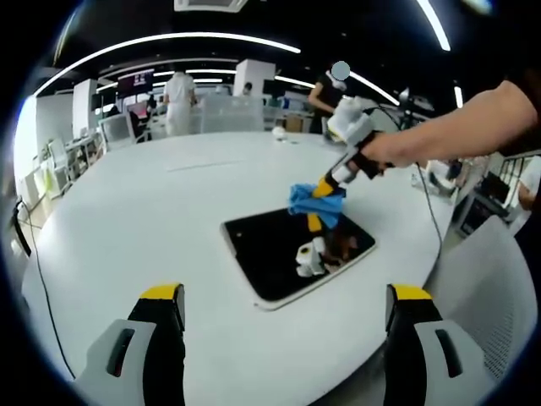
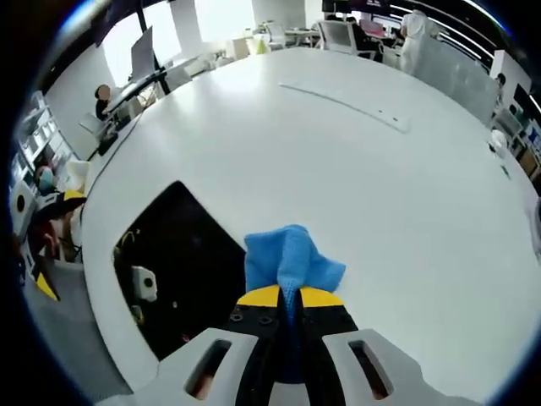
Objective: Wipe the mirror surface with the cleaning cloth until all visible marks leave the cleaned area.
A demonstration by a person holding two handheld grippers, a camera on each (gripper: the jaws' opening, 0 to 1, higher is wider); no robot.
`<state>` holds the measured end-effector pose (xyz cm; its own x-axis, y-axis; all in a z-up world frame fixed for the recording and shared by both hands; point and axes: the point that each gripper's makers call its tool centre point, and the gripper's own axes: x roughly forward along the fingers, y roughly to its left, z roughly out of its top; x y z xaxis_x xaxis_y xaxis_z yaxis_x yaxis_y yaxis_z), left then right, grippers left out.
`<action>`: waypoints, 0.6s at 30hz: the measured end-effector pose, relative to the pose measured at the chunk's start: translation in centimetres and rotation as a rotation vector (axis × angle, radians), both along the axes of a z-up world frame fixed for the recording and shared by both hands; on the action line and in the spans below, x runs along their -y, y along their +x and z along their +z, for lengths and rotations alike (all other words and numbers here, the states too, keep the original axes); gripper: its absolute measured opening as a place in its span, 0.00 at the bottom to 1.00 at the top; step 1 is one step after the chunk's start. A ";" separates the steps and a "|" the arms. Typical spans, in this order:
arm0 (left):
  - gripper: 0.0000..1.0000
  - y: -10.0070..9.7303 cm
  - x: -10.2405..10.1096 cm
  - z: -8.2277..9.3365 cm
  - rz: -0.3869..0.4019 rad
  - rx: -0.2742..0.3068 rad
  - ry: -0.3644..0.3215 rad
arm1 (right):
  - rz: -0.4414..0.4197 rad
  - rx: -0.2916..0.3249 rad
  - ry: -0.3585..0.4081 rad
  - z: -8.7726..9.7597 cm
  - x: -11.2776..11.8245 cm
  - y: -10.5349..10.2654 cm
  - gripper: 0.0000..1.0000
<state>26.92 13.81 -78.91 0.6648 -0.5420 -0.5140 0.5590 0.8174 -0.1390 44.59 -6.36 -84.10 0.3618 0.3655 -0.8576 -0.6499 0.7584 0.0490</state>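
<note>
Right claw [image 2: 289,296] clamped on crumpled blue cleaning cloth [image 2: 287,258], poised at far edge of flat dark rectangular mirror [image 1: 283,254] on round white bench [image 1: 169,211] for wiping; left claw [image 1: 286,309] spread empty, clear.

Right hand-held gripper [image 2: 290,298] clamped shut; left hand-held gripper [image 1: 287,306] jaws apart.
</note>
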 end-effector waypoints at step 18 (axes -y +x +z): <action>0.99 0.2 -0.1 -0.1 0.002 0.006 0.003 | -0.008 0.016 0.004 2.4 0.3 0.6 0.01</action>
